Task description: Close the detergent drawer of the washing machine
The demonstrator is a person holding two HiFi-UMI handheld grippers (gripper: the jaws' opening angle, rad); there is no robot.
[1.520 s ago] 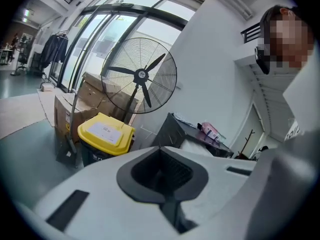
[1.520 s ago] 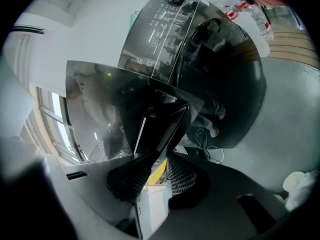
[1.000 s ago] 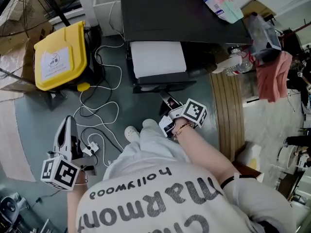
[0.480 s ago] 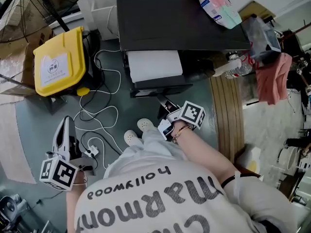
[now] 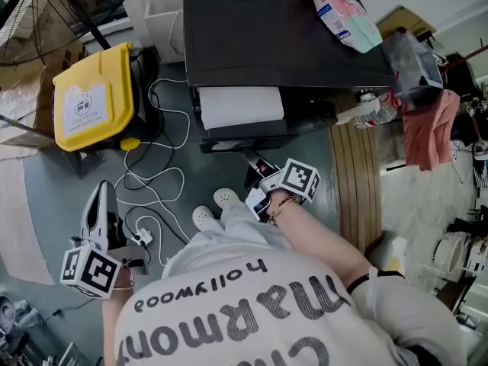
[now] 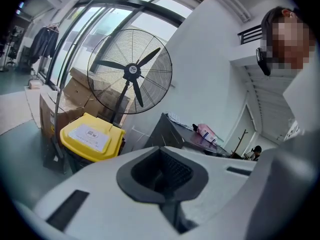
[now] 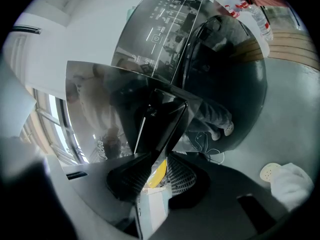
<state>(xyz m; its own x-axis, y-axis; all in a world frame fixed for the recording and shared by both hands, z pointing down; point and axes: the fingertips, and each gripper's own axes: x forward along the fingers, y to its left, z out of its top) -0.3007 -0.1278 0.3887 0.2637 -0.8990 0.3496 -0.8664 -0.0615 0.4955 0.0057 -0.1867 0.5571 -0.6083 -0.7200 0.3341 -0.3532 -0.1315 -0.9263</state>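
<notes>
Pinching glossy black detergent drawer (image 7: 161, 123): right gripper (image 7: 158, 173), ribbed fingers (image 7: 182, 174); left gripper (image 6: 162, 176), fingers pressed together.

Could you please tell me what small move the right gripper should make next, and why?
Probably a short, straight push in toward the washing machine. The detergent drawer stands pulled out with its white tray exposed. The right gripper has its jaws closed on the drawer's dark front panel, so an inward push should seat it.
</notes>
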